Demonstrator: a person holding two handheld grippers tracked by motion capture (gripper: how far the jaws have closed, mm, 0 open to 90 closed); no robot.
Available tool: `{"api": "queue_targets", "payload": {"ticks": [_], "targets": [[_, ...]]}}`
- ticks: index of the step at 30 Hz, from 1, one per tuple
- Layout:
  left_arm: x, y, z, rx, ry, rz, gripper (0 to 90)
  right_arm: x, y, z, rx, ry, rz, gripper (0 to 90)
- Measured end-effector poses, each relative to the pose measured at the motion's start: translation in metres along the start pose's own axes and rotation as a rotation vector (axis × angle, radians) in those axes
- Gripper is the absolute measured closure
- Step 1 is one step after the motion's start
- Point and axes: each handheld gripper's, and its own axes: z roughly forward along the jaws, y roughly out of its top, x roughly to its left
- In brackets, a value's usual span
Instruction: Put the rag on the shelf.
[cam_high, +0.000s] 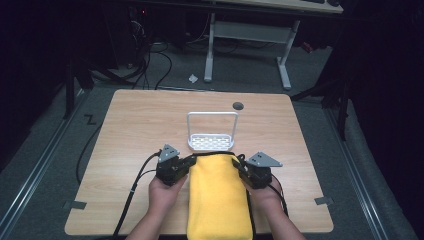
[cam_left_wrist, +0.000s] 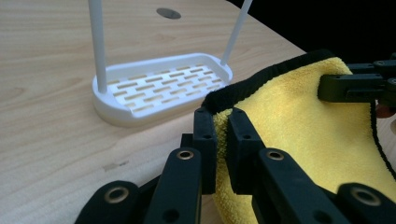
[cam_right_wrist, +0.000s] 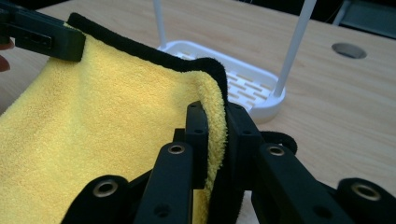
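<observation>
Gripping yellow towel (cam_high: 219, 195), near end cut off.

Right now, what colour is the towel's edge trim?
Black trim on the yellow terry towel; clearest in the right gripper view.

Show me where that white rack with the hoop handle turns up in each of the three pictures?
High view: white rack at table centre, just beyond the yellow towel's far edge.
Left gripper view: upper left to centre, left of the towel's black hem.
Right gripper view: upper centre-right, partly behind the towel.
Shared landmark: the round dark hole in the table, beyond the rack.
</observation>
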Motion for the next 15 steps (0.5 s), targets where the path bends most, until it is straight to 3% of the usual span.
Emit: {"api": "queue_targets", "payload": {"ticks": [15], "targets": [[0.001, 0.047, -0.016, -0.091, 0.028, 0.045, 83.5, -0.003, 0.044, -0.005, -0.102, -0.026, -0.011, 81.4]]}}
